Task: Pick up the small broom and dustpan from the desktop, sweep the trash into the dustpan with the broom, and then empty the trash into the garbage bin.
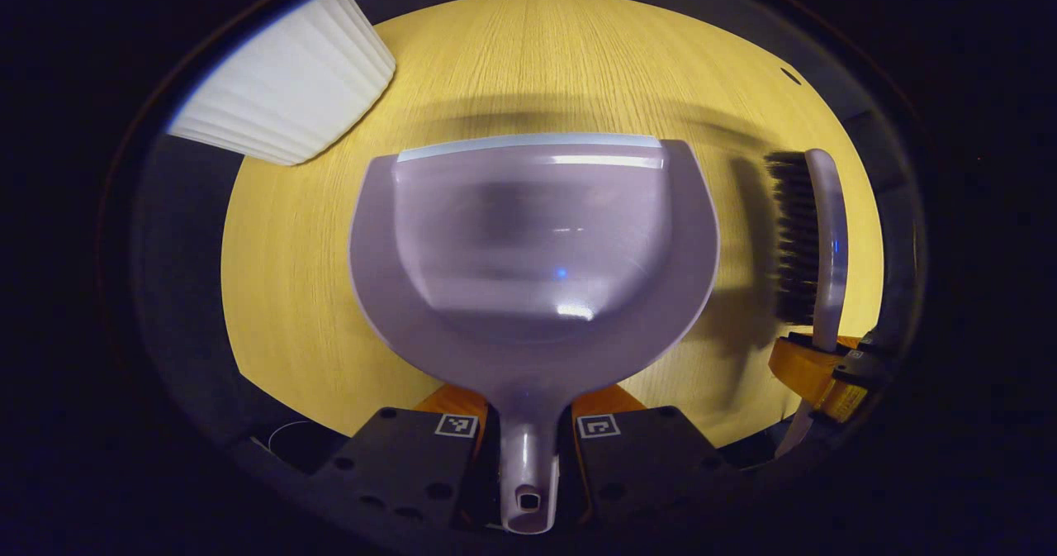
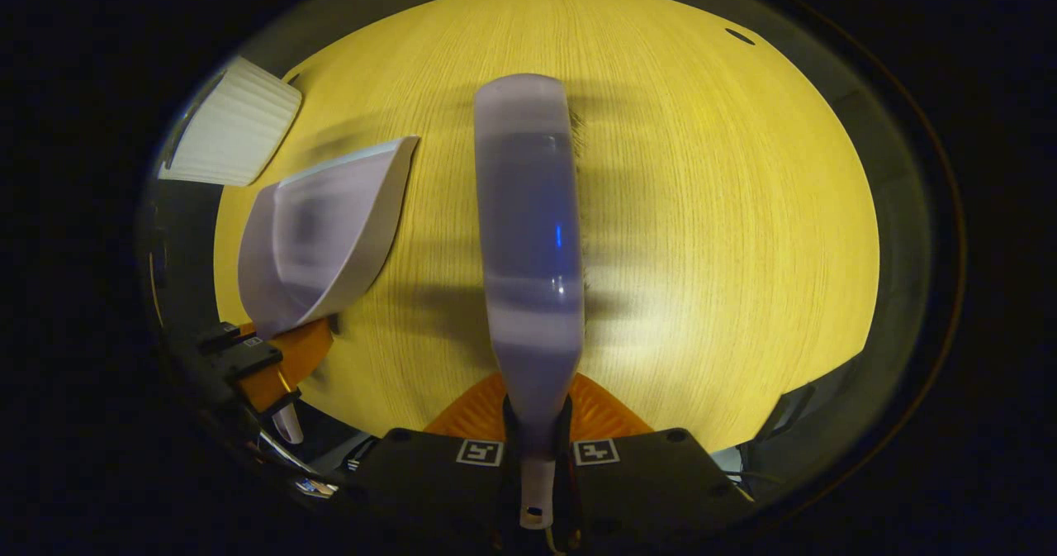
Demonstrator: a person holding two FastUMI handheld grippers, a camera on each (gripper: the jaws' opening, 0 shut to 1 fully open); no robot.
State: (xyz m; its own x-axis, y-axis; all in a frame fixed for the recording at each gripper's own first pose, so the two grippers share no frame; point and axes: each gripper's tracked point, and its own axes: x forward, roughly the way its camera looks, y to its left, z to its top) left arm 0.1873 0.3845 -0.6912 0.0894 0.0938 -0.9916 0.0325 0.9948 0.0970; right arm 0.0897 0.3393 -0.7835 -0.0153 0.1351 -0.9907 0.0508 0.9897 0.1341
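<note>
In the left gripper view my left gripper [image 1: 528, 424] is shut on the handle of a pale lilac dustpan [image 1: 533, 250], held above the yellow wooden desktop [image 1: 528, 52] with its scoop facing away. The pan holds no trash that I can see. To its right the small broom [image 1: 813, 242] stands with dark bristles facing left, held by the right gripper [image 1: 826, 370]. In the right gripper view my right gripper [image 2: 537, 432] is shut on the broom's handle; the broom's lilac back [image 2: 528, 234] points away. The dustpan [image 2: 326, 225] and the left gripper [image 2: 272, 358] appear at the left.
A white ribbed garbage bin [image 1: 289, 85] stands at the far left beyond the dustpan, seen too as the bin [image 2: 235, 126] in the right gripper view. The round desktop's dark rim [image 2: 900, 209] runs around the edge. A small dark mark [image 1: 790, 76] lies far right on the wood.
</note>
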